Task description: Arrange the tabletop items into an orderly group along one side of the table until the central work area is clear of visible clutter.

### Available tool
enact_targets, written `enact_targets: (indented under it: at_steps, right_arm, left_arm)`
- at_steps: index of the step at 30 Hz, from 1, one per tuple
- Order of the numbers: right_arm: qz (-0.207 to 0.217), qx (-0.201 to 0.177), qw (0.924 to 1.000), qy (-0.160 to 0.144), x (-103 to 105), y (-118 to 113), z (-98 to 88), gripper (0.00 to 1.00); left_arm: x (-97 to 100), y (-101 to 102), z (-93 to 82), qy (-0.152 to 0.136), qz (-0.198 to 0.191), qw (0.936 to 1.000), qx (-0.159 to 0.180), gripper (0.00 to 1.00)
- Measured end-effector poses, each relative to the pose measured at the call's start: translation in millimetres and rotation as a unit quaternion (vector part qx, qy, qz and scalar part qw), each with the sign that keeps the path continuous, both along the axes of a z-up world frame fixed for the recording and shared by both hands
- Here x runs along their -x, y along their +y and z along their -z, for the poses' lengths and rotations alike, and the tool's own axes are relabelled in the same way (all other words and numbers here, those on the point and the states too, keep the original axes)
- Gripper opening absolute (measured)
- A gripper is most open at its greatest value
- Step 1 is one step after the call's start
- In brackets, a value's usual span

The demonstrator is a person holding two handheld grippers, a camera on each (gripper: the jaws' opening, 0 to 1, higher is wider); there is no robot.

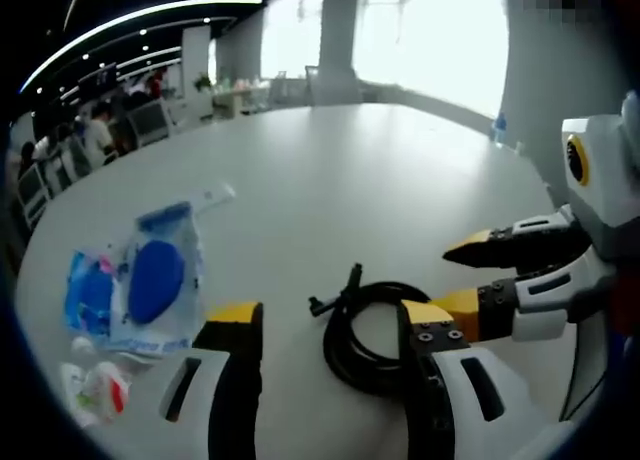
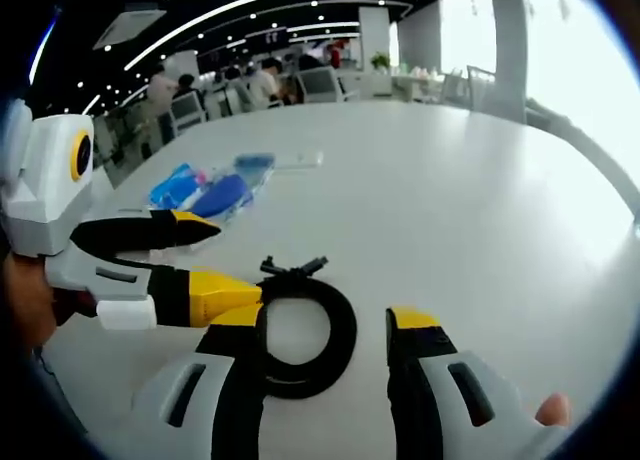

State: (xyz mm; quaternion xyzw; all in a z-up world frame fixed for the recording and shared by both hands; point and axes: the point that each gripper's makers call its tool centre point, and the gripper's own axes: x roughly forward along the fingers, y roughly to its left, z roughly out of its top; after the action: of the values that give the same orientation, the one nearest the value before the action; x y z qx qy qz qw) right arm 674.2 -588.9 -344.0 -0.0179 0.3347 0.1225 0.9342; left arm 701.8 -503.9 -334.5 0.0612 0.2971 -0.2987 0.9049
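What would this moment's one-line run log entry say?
left gripper: open, over coiled black cable | right gripper: open, beside cable | blue packets: left of cable | white table: cable not yet gripped

black coiled cable (image 1: pixel 362 332) lying flat on table, blue plastic packets (image 1: pixel 150 280) well apart

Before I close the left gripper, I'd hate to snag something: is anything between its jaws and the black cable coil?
Nothing visible. The coiled black cable lies on the white table between the open left gripper jaws. The right gripper hovers just beside it.
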Motion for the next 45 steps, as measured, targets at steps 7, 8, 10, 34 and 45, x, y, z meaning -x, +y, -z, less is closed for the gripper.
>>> enact_targets:
  at_steps: [7,8,10,34,45]
  right_arm:
    - [-0.003,0.003,0.9999,-0.014,-1.3,7.2,-15.5,0.48]
    - [-0.005,0.003,0.9999,-0.016,-1.4,9.4,-18.2,0.48]
    - [-0.007,0.003,0.9997,-0.021,-1.1,13.3,-23.2,0.48]
    - [-0.069,0.027,0.9952,-0.063,-0.2,92.5,-75.2,0.48]
    - [-0.097,0.029,0.9923,-0.071,4.3,137.7,-83.9,0.47]
  left_arm:
    - [-1.3,14.0,-21.7,-0.019,-0.009,0.9998,0.005,0.52]
    - [-0.9,16.5,-24.5,-0.021,-0.011,0.9997,0.006,0.52]
    - [0.1,20.2,-29.0,-0.025,-0.013,0.9996,0.006,0.52]
    - [13.2,119.7,-85.5,-0.075,-0.065,0.9950,0.012,0.50]
    - [20.0,194.7,-92.2,-0.082,-0.103,0.9913,-0.001,0.48]
